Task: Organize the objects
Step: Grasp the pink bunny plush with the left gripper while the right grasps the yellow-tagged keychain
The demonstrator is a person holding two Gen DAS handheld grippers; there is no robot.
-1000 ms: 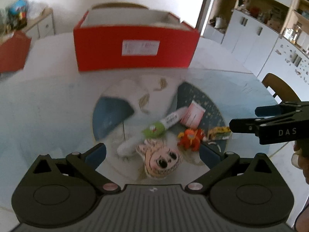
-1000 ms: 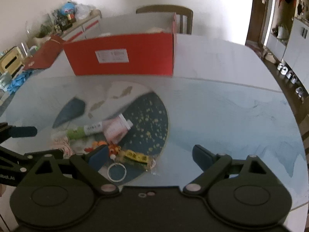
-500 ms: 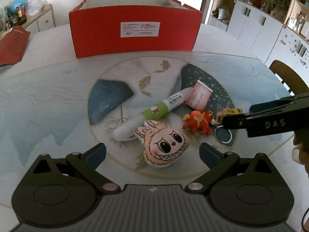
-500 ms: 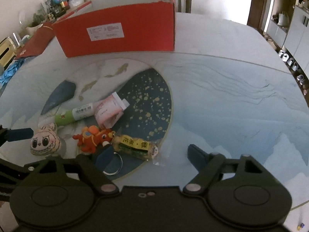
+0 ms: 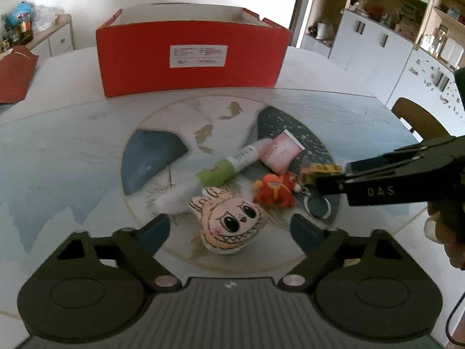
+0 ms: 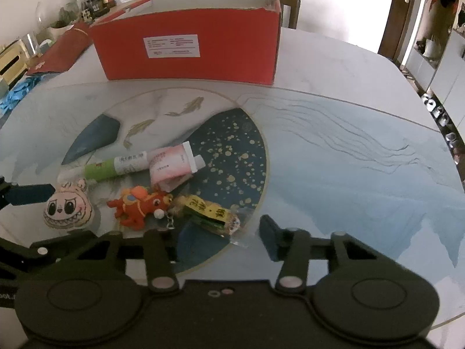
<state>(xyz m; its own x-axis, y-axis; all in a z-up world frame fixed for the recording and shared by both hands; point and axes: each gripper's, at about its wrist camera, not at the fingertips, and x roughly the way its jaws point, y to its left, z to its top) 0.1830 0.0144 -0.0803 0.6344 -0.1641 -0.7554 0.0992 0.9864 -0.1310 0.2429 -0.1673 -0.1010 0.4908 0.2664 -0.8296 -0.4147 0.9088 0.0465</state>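
Crowding the table (image 6: 363,133) edge: toys; right clear.

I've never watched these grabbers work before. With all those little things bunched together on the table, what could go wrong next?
The right gripper, jaws just closing, straddles the snack packet, whose crinkly wrapper could slip free. The orange toy and its keyring lie against the packet, so they might get dragged along. The left gripper, also narrowing, frames the plush face; both tools sit close and could bump.

Red box (image 5: 191,58), orange-red plush horse (image 6: 139,205)
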